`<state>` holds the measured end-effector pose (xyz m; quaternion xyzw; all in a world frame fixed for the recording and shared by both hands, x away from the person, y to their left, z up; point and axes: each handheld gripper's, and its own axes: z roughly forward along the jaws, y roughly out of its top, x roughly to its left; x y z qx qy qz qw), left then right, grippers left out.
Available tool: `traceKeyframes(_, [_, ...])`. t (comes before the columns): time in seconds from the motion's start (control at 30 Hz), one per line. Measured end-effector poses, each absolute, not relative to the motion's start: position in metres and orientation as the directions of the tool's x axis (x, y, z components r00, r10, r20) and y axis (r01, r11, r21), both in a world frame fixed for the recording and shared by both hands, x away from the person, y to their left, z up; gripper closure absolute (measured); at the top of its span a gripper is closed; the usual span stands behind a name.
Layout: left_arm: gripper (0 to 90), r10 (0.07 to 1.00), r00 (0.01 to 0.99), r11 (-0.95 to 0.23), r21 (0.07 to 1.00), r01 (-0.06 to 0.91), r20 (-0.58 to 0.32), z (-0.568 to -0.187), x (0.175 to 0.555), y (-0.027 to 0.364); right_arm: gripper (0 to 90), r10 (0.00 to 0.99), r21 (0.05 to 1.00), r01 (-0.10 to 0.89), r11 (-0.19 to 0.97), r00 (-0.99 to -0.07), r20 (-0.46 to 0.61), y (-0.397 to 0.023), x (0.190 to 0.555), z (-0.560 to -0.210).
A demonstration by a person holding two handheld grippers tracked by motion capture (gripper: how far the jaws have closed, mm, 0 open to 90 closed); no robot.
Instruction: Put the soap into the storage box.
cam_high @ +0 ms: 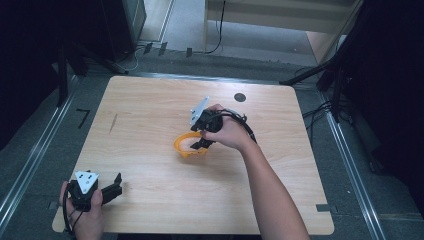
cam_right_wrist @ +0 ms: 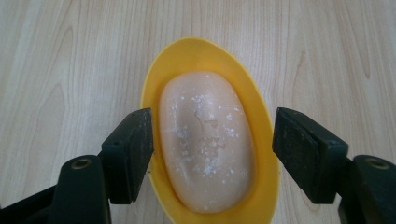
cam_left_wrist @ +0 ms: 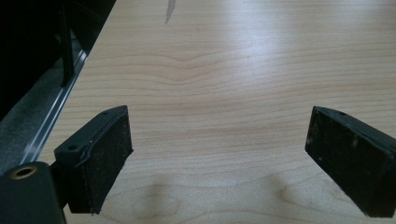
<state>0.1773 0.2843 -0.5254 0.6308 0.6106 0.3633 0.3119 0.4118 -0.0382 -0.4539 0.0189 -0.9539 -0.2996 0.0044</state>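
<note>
A pale peach bar of soap (cam_right_wrist: 205,154) lies in an oval yellow dish (cam_right_wrist: 187,51) on the wooden table (cam_high: 150,110). My right gripper (cam_right_wrist: 212,135) points down over the dish (cam_high: 184,147) near the table's middle, one jaw on each side of the soap. The left pad (cam_right_wrist: 133,149) is close beside the soap, and the right pad (cam_right_wrist: 303,149) stands apart from it, so the gripper is open. My left gripper (cam_high: 116,185) rests at the near left corner, with its jaws wide open (cam_left_wrist: 217,154) over bare wood and nothing between them.
A small black round mark (cam_high: 240,97) sits near the table's far edge, and a dark streak (cam_high: 113,122) marks the left side. The left edge of the table (cam_left_wrist: 88,60) drops to a metal rail. Black stands and cables surround the table.
</note>
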Motion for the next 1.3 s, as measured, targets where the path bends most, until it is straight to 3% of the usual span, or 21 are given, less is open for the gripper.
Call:
traceKeyframes(0.57, [7.6, 0.996, -0.013, -0.066, 0.834, 0.549, 0.088, -0.525, 0.178, 0.283, 24.1, 0.094, 0.643, 0.085, 0.761, -0.995, 0.02, -0.094, 0.4, -0.454])
traceKeyframes(1.3, [7.6, 0.996, -0.013, -0.068, 0.834, 0.548, 0.09, -0.525, 0.177, 0.283, 14.4, 0.269, 0.631, 0.249, 0.735, -0.961, 0.066, -0.145, 0.362, -0.482])
